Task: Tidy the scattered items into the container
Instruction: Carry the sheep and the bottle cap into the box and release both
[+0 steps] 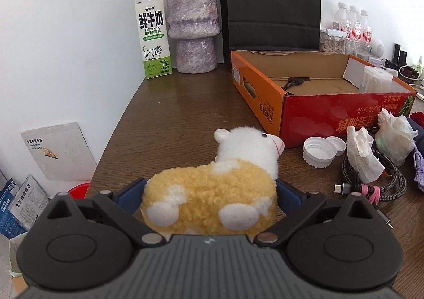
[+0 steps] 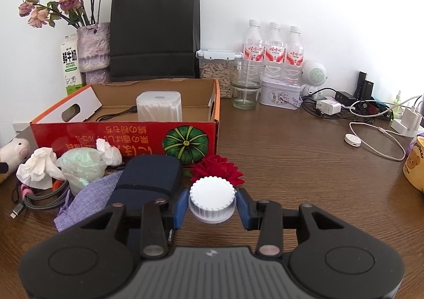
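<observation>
My left gripper is shut on a yellow and white plush sheep, held just left of the open red cardboard box. My right gripper is shut on a white ribbed bottle cap, in front of the box. The box holds a white cotton-swab tub and a black cable. Scattered before it lie crumpled tissues, a plastic cup, a navy case, a purple pouch, a red rose, a braided cable and white lids.
A milk carton, a vase of dried flowers and a black paper bag stand behind the box. Water bottles, a glass jar, a tin, chargers and cables and a yellow mug are at the right.
</observation>
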